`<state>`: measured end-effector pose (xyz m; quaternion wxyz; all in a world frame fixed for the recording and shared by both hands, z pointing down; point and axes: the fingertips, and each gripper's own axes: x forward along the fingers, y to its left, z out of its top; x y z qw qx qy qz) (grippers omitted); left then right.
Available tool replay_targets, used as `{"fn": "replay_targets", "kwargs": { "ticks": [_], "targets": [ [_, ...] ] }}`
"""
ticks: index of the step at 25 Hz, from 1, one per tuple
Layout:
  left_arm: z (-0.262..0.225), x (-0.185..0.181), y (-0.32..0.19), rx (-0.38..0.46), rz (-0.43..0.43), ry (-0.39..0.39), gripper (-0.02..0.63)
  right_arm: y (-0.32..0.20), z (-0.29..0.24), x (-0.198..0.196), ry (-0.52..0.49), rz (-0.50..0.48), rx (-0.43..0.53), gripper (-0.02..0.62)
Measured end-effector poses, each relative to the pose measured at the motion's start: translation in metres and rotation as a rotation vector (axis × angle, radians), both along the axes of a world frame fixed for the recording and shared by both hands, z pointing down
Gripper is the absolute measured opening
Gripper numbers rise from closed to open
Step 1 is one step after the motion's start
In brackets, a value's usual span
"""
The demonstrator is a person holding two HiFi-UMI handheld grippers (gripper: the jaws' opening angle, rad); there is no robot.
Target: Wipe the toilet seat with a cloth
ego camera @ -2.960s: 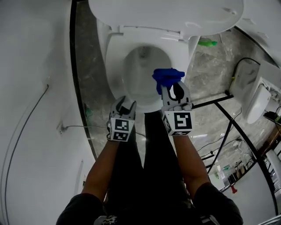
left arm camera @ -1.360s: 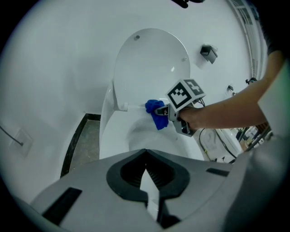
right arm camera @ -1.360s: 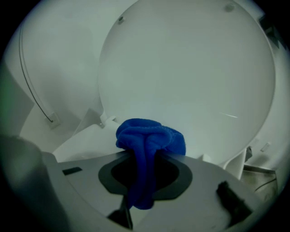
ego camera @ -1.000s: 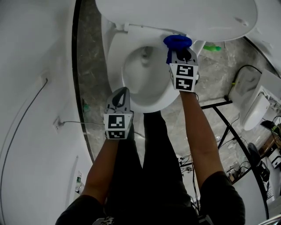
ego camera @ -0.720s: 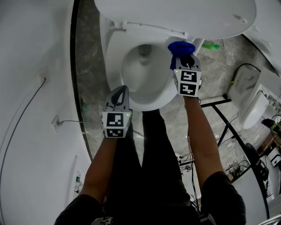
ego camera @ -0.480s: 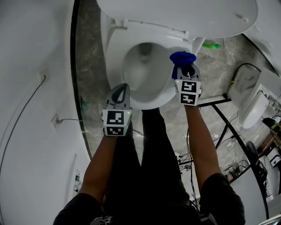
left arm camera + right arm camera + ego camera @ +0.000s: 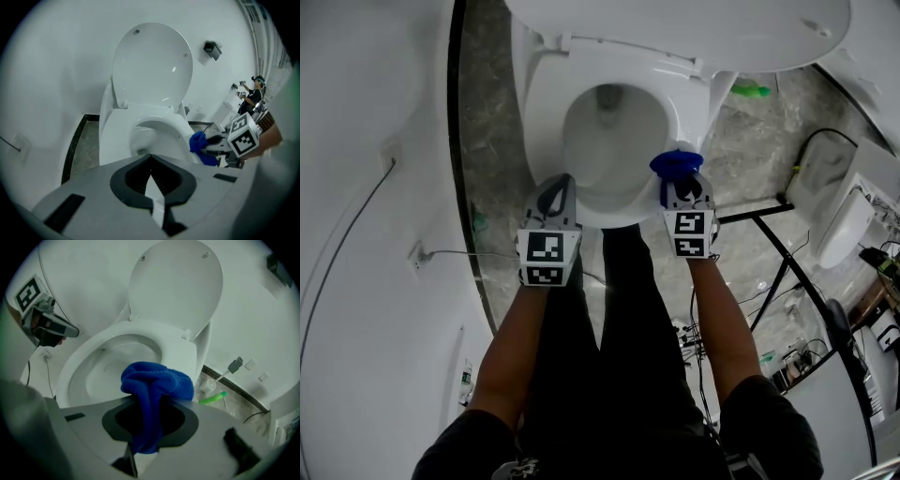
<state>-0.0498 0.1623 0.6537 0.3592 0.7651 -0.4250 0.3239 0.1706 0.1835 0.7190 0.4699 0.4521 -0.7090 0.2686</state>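
While R claw (image 7: 680, 184), tilted steeply down, grips blue cloth (image 7: 676, 163) at toilet seat (image 7: 541, 122) edge, L claw (image 7: 561, 186) sits shut, empty.

Even bright lighting, sharp; gripper views fisheye-warped.

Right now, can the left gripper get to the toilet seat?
Probably yes. The left gripper, shut and empty, sits beside the toilet seat at its near left edge, nothing between; the right gripper and blue cloth are across the bowl.
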Motion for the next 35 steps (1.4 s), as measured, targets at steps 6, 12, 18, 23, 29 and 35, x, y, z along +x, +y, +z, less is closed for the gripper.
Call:
{"fn": "replay_targets", "kwargs": {
  "ticks": [6,12,18,23,29,35],
  "targets": [
    [0.0,-0.001,-0.001,0.005,0.009,0.009,0.009,0.05,0.003,-0.025,0.001,-0.124,-0.101,0.083],
    [0.003,-0.004,0.003,0.0,0.0,0.017,0.009,0.09,0.003,-0.063,-0.055,-0.24,-0.168,0.083],
    [0.004,-0.007,0.007,-0.002,-0.026,0.018,0.009,0.124,0.002,-0.126,-0.151,-0.408,-0.21,0.083],
    [0.005,-0.03,0.002,-0.001,-0.092,-0.004,0.009,0.131,0.0,-0.182,-0.206,-0.587,-0.179,0.083],
    [0.015,-0.1,0.0,-0.014,-0.245,-0.074,0.009,0.109,0.001,-0.223,-0.255,-0.62,-0.149,0.083],
    [0.016,-0.119,0.01,-0.022,-0.267,-0.101,0.009,0.08,0.0,-0.249,-0.284,-0.627,-0.101,0.083]
  ]
}}
